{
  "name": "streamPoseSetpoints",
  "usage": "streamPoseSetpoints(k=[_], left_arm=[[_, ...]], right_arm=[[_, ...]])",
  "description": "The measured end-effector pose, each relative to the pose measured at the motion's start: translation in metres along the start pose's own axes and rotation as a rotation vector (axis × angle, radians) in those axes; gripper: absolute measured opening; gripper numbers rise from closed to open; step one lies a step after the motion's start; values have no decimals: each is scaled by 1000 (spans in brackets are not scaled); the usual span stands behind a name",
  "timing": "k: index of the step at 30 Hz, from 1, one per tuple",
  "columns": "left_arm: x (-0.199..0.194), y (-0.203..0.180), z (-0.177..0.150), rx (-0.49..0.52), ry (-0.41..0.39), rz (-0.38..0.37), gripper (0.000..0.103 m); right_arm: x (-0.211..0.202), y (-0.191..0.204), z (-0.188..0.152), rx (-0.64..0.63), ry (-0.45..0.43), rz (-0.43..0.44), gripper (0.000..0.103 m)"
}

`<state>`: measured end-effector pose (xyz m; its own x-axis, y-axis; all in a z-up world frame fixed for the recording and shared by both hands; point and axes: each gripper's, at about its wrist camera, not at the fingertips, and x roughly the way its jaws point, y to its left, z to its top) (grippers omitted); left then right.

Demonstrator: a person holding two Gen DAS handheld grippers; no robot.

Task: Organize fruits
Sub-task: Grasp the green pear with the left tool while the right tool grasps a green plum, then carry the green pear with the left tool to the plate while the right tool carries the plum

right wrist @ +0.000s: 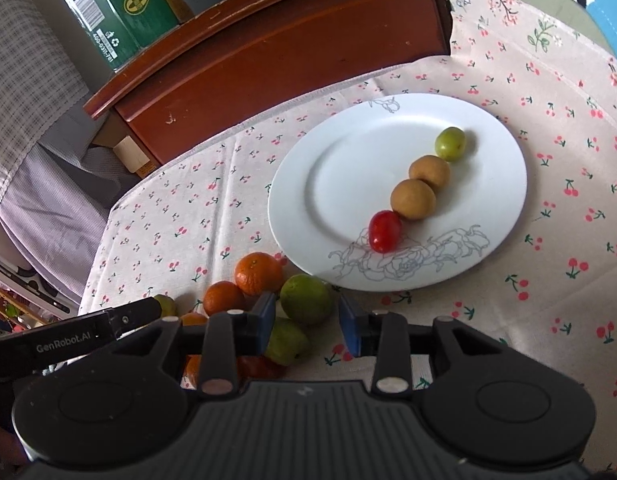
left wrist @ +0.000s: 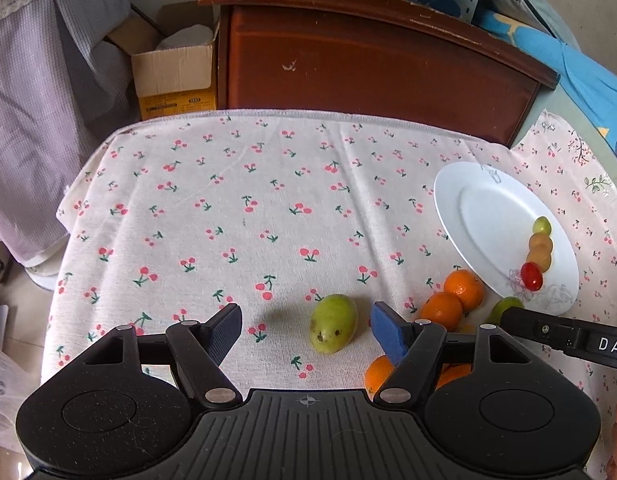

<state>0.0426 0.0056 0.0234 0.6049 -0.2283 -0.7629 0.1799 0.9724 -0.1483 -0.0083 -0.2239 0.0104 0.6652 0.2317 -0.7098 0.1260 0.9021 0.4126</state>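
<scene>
Just ahead of the left gripper, an oval green mango-like fruit lies on the cherry-print cloth of the desk, its long axis tilted, narrow end pointing up and to the right, blemished blunt end toward the camera. It sits in the gap between the widely spread fingers, nearer the blue-padded right one, touching neither. To its right, a cluster of orange tangerines lies partly behind that finger.

Over in the right wrist view, the right gripper is also open and empty, with a round green lime-like fruit just beyond its tips and a pear-shaped green fruit beside the left finger. Close behind is the white round plate with a grey flower outline, where four small fruits form a diagonal row: a red cherry tomato, two brown round fruits, and a small green round fruit. A dark wooden cabinet stands behind the desk, with a cardboard box to its left
</scene>
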Motion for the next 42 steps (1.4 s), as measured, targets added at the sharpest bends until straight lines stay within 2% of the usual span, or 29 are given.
streamPoseSetpoints(k=[5,9,13,16,18,37,42], left_arm=[[7,-3,-2,2,12,-6,69],[11,-9,-4,29,13,3,62],[11,-16,-5,68,9,-16,42],[11,-19,-6,81,5,-28,29],[10,-19,-6,81,3,-34,25],[-14,-23,3,60,-65,-36,25],[-26,-30,11,73,-112,-50,25]], right_arm=[[3,1,0,5,-2,-2,36],[4,3,0,-1,-7,-6,36],[4,4,0,-11,-12,-10,32],[5,2,0,-9,-9,-8,30],[4,2,0,-4,-9,-9,30],[-7,11,1,-36,-25,31,30],[-16,9,7,-18,-44,45,30]])
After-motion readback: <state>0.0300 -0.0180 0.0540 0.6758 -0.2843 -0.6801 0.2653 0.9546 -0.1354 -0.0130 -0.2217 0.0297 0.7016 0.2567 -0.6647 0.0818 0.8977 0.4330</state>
